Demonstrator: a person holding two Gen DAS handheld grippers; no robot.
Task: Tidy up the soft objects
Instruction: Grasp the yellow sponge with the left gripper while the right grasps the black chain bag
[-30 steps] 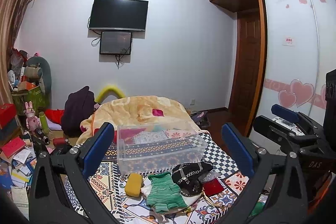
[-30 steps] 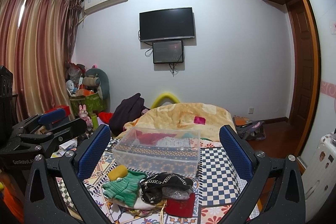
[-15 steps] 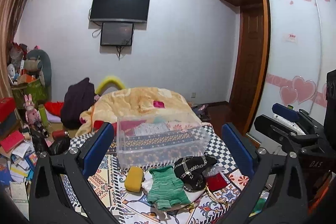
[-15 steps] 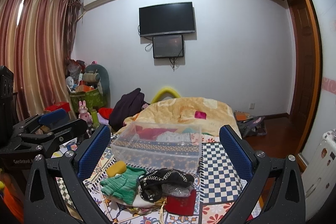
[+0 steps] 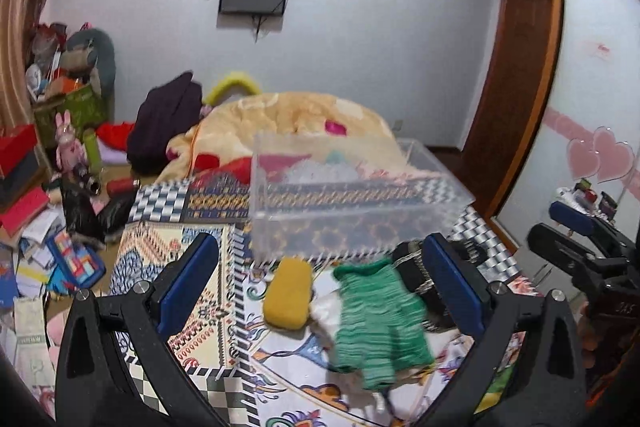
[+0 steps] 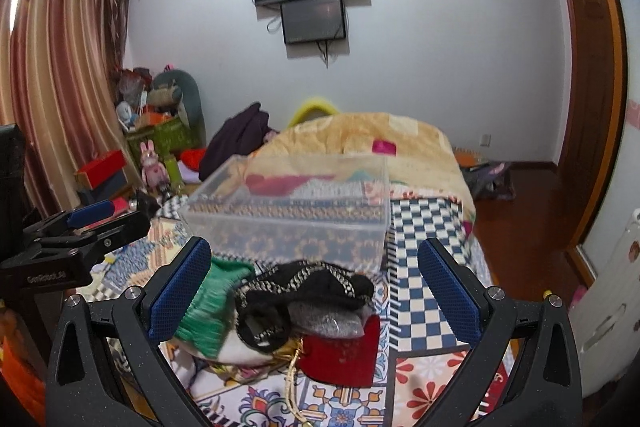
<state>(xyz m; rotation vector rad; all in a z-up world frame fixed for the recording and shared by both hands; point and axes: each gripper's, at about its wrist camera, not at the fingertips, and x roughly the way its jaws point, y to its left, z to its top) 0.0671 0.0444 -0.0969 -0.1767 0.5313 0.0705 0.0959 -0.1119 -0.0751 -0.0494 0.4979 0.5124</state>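
left gripper (image 5: pixel 320 281): jaws wide, holding nothing
right gripper (image 6: pixel 314 285): jaws wide, holding nothing
clothes pile (image 6: pixel 280 311): just ahead of both, on bed
box (image 6: pixel 288 215): beyond pile, looks unfilled
progress: nothing sorted yet, all left

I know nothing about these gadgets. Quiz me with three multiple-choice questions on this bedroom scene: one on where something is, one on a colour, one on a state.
1. Where is the clear plastic box?
A. on the bed, behind the pile of soft things
B. on the floor
C. on the wardrobe

2. What colour is the sponge?
A. blue
B. yellow
C. white

3. How is the right hand-held gripper?
A. shut on the green knit
B. shut on nothing
C. open, holding nothing

Answers: 1 A, it sits on the patterned bedspread beyond the pile; 2 B, it is plainly yellow; 3 C, its blue pads stand wide apart.
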